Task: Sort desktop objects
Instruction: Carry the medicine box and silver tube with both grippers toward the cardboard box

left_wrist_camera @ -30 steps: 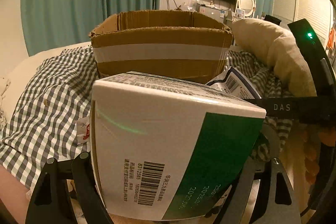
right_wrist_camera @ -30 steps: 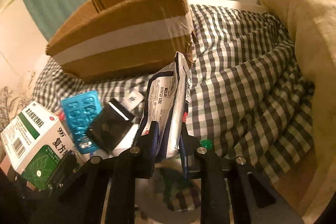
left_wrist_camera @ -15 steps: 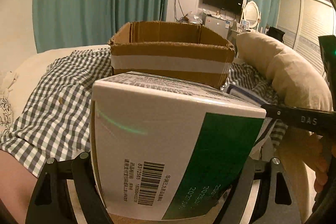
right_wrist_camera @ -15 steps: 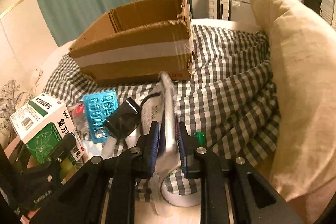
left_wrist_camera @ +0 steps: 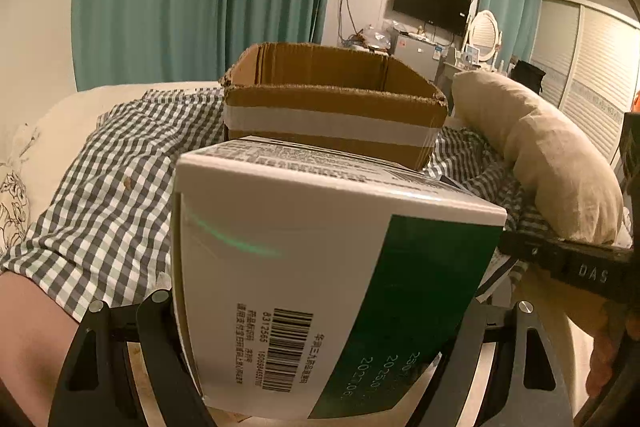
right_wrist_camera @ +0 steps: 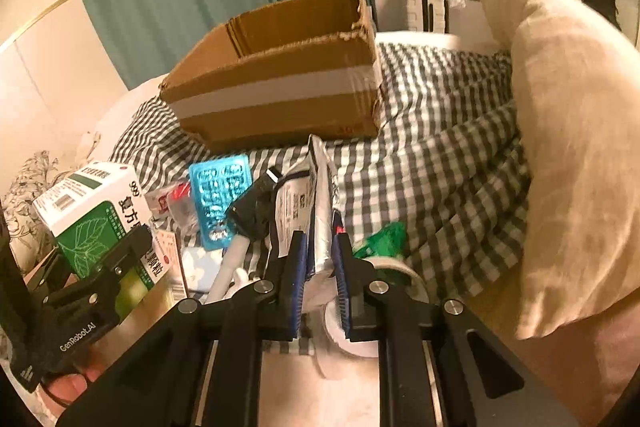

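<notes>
Both grippers have been rising since the earlier frame, exposing more of the cardboard box interior. Left gripper is clamping the medicine box, jaws spread wide, short of the cardboard box. Right gripper is pinching the foil pouch upright, jaws narrow, above the checkered cloth.

One cardboard box, one medicine carton, one blister pack, one pillow
</notes>
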`<state>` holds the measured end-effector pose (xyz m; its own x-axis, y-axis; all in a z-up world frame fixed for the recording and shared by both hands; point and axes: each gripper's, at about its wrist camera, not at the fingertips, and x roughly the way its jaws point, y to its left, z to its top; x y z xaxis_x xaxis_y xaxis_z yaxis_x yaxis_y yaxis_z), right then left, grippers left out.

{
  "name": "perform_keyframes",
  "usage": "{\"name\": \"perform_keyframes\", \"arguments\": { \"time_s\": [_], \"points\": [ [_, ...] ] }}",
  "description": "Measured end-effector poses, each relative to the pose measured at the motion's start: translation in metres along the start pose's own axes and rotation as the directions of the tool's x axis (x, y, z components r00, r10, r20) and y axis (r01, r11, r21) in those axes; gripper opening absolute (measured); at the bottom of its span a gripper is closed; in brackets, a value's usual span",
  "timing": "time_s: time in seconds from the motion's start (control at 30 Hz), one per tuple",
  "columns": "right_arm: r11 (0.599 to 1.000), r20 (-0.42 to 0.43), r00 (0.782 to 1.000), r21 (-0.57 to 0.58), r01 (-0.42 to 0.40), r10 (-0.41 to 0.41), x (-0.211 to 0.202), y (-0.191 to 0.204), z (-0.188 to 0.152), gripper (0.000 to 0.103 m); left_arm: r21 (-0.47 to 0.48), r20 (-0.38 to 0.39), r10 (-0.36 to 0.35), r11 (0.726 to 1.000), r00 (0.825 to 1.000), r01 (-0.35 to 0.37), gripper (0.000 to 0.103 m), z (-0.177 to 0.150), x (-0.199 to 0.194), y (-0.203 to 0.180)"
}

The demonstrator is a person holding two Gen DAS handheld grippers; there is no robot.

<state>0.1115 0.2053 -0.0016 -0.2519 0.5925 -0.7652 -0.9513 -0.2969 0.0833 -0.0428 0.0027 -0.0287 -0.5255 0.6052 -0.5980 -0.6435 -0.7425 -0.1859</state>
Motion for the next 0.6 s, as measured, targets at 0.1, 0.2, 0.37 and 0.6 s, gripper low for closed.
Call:
{"name": "perform_keyframes", "arguments": {
  "time_s": [0.1, 0.2, 0.37, 0.6],
  "points": [
    [1.000, -0.028, 0.999, 0.009, -0.015, 0.016, 0.010, 0.002, -0.004, 0.032, -0.001, -0.015, 0.009, 1.000, 1.000, -0.009, 0.085, -0.004, 0.006, 0.001],
    [0.999, -0.056, 0.998, 0.034, -0.038, 0.040, 0.024, 0.004, -0.006, 0.039, -0.020, -0.035, 0.013, 1.000, 0.999, -0.014, 0.085, -0.007, 0.013, 0.006],
    [0.999, -0.095, 0.995, 0.035, -0.030, 0.033, 0.048, 0.010, -0.004, 0.037, -0.050, -0.058, 0.026, 0.998, 0.998, -0.029, 0.085, -0.011, 0.021, 0.015],
    [1.000, -0.057, 0.998, -0.018, 0.023, -0.024, 0.044, 0.020, -0.003, 0.018, -0.065, -0.063, 0.037, 0.997, 0.997, -0.041, 0.085, -0.011, 0.025, 0.021]
  ]
}}
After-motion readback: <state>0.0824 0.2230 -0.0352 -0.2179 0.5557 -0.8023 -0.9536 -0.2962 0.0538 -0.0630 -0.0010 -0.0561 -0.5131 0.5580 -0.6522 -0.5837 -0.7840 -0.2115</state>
